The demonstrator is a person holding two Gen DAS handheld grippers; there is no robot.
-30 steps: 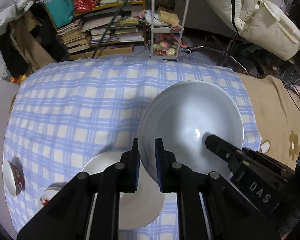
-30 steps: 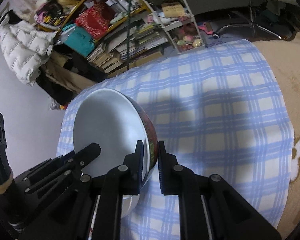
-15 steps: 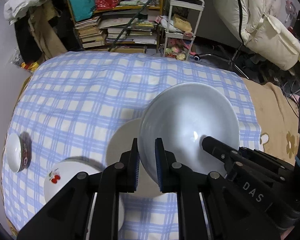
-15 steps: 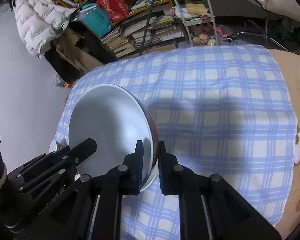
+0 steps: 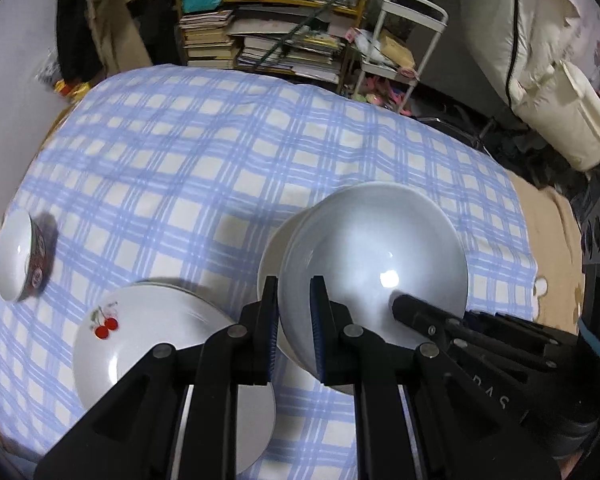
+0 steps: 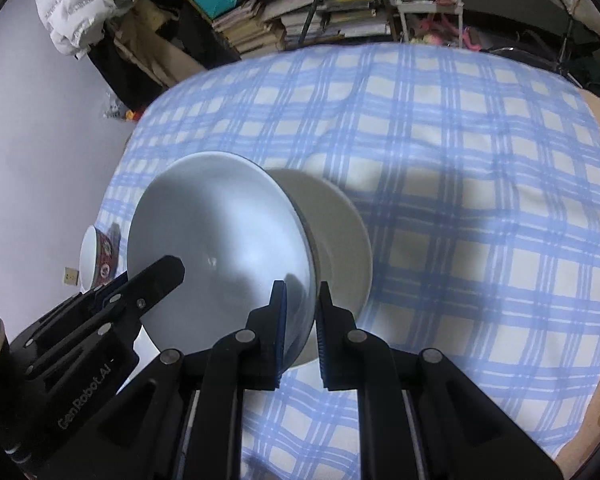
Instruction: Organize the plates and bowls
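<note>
A large white bowl (image 5: 374, 252) hangs tilted just above the blue checked cloth, held on opposite sides of its rim. My left gripper (image 5: 294, 296) is shut on the near rim in the left wrist view. My right gripper (image 6: 302, 296) is shut on the rim of the same bowl (image 6: 216, 240) in the right wrist view. Directly behind and under the bowl lies a cream plate (image 6: 340, 232), partly hidden. A white plate with a cherry print (image 5: 148, 332) lies to the left, and a small red-patterned bowl (image 5: 18, 256) rests at the cloth's far left edge.
The blue checked cloth (image 5: 220, 152) covers a soft surface with a beige blanket (image 5: 552, 240) at its right. Beyond the far edge stand stacked books (image 5: 260, 40), a white trolley (image 5: 404, 40) and piled bedding.
Both grippers carried the large bowl sideways and slightly down across the cloth. The cherry plate and the small bowl came fully into view, and the large bowl now sits over the cream plate.
</note>
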